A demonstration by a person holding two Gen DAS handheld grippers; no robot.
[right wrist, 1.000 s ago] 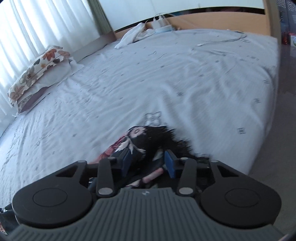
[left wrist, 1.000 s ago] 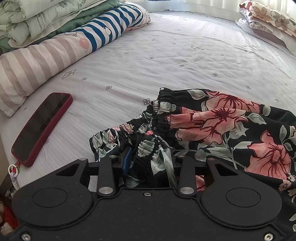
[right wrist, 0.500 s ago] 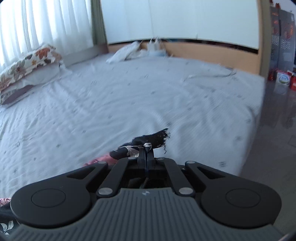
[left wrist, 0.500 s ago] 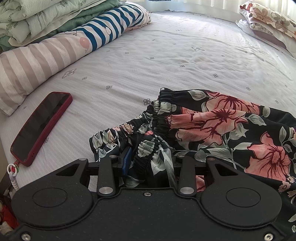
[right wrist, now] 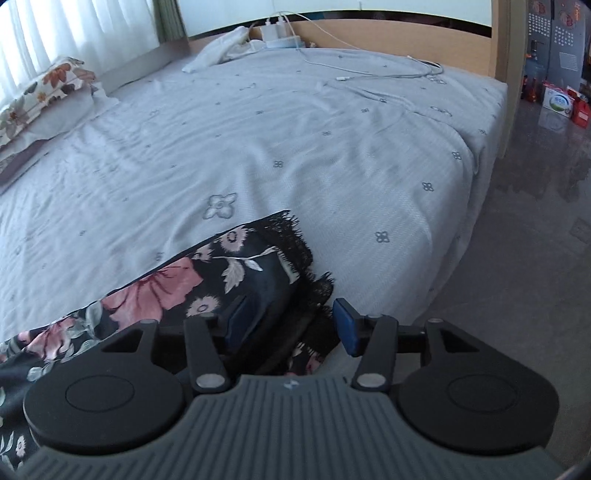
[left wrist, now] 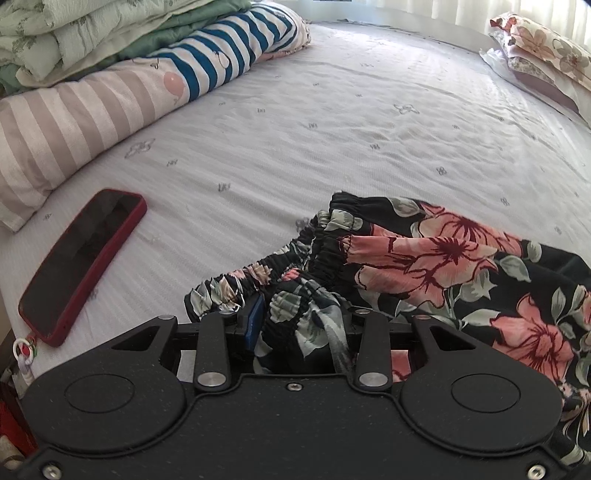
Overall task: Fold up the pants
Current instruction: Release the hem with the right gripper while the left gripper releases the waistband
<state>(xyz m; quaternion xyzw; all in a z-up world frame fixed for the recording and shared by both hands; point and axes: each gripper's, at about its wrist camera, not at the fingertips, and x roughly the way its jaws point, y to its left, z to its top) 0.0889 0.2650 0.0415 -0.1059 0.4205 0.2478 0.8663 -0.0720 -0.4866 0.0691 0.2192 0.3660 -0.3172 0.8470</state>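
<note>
Home bedroom: bed (right wrist: pixel 332 122), pillow (left wrist: pixel 546 51), folded quilts (left wrist: pixel 74 33), curtains (right wrist: pixel 74 33).

A phone (left wrist: pixel 81 264) in a red case lies face up on the pale sheet (left wrist: pixel 332 140), near the bed's edge; beside it a striped bolster (left wrist: pixel 122 99) rests below folded quilts (left wrist: pixel 74 33); a floral pillow (left wrist: pixel 546 55) sits at the far side; a white cable (right wrist: pixel 388 70) trails across the sheet toward the wooden headboard (right wrist: pixel 406 40); boxes (right wrist: pixel 557 101) stand on the floor (right wrist: pixel 524 236).
</note>
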